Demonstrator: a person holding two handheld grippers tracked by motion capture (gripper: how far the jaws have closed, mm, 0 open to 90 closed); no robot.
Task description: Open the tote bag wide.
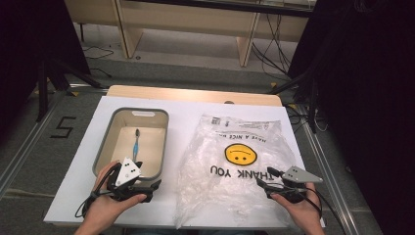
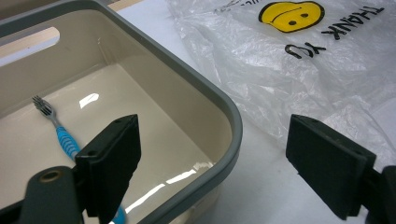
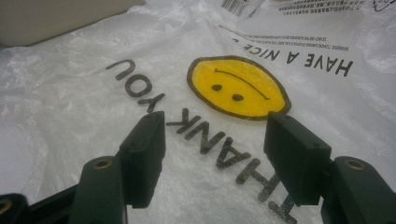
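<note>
Jaws stood wide apart on the left gripper point(image 1: 147, 186), nothing between them, poised at the near corner of the grey-rimmed beige plastic tub point(image 1: 103, 148). One jaw hung over the tub's inside, the other over the white table point(image 1: 73, 188) beside it. In the tub lay the blue-handled toothbrush point(image 1: 136, 142), flat on the bottom, bristles pointing away from the person. Over on the other side, the right gripper point(image 1: 269, 178) was parted too and empty, low above the crinkled clear plastic bag with a yellow smiley and THANK YOU print point(image 1: 235, 161), which lay flat just beside the tub. Judging by that, the pick was not yet made: the left wanted to dip in and close across the ribbed handle, not the bristles, while the right pinched one layer of film to open the bag's mouth
</note>
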